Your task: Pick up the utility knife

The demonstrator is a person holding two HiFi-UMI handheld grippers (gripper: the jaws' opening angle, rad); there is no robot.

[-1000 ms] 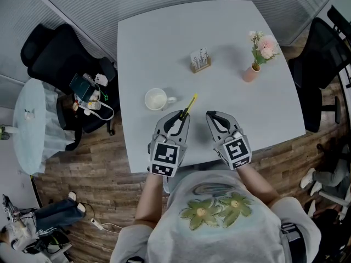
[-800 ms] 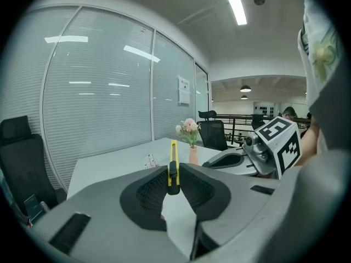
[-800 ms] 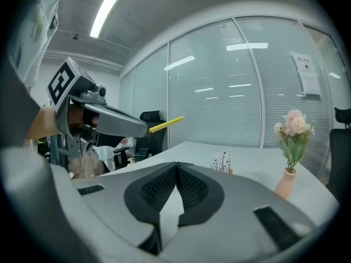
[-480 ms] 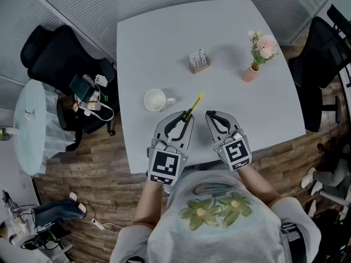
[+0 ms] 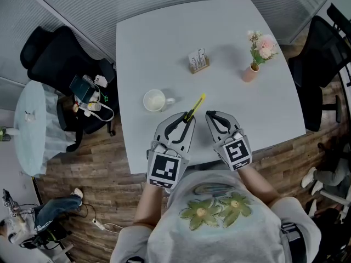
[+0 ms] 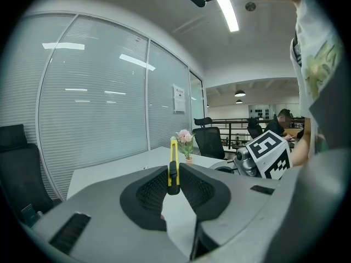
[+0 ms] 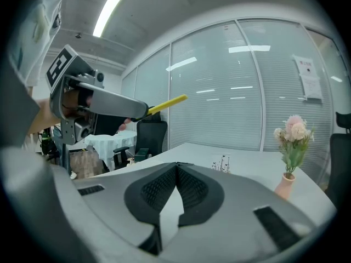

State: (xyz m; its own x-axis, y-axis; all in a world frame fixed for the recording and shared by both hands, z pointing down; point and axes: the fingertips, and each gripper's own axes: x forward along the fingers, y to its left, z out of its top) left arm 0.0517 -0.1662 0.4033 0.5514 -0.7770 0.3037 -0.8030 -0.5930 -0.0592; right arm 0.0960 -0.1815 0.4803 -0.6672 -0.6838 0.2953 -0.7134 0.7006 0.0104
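A slim yellow utility knife [image 5: 195, 105] with a black slider sticks out forward from my left gripper [image 5: 186, 118], which is shut on its rear end and holds it above the white table [image 5: 164, 48]. In the left gripper view the utility knife [image 6: 173, 166] stands clamped between the two black pads, tip pointing away. My right gripper [image 5: 210, 115] hovers just to the right over the table's near edge, its jaws shut and empty. In the right gripper view, the right gripper [image 7: 176, 167] has its tips together, and the utility knife [image 7: 166, 104] pokes out of the left gripper at upper left.
A white mug [image 5: 156, 100] stands left of the knife. A small card holder [image 5: 199, 60] and a pink vase of flowers [image 5: 256, 59] sit farther back. Black office chairs [image 5: 55, 53] flank the table; a round side table [image 5: 34, 125] is at the left.
My left gripper has lifted the knife slightly; its yellow tip now sits a little farther right and away from the mug. The right gripper has stayed put.
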